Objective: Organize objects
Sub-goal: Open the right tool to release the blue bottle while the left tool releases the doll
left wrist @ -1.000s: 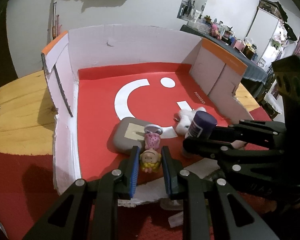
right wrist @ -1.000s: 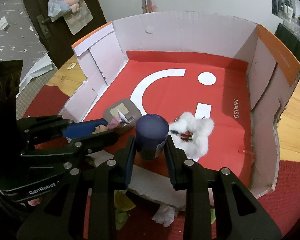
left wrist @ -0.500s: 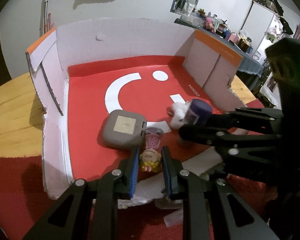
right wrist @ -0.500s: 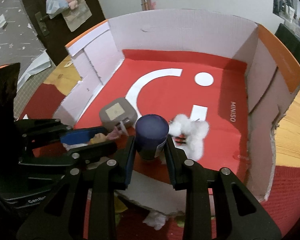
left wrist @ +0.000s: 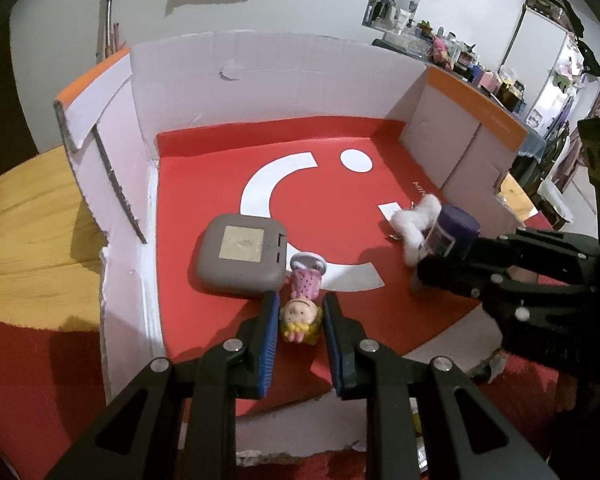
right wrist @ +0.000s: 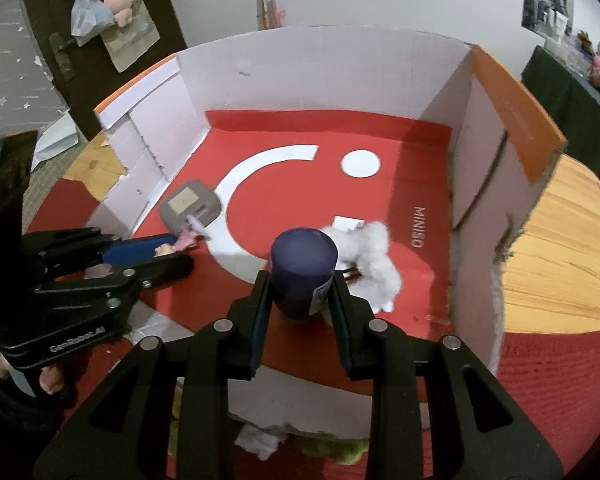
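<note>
Only the right wrist view shows "MINISO" whole on the box (right wrist: pixel 420 184) floor, centre-right, where the right gripper (right wrist: pixel 300 292) clamps the purple bottle (right wrist: pixel 303 264); lower-centre in the left view, the left gripper (left wrist: pixel 300 312) pinches the doll (left wrist: pixel 300 312).

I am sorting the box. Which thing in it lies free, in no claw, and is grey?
The grey case, flat beside the doll; the fluff is white.

Both held toys sit deeper over the box (left wrist: pixel 292 80).
</note>
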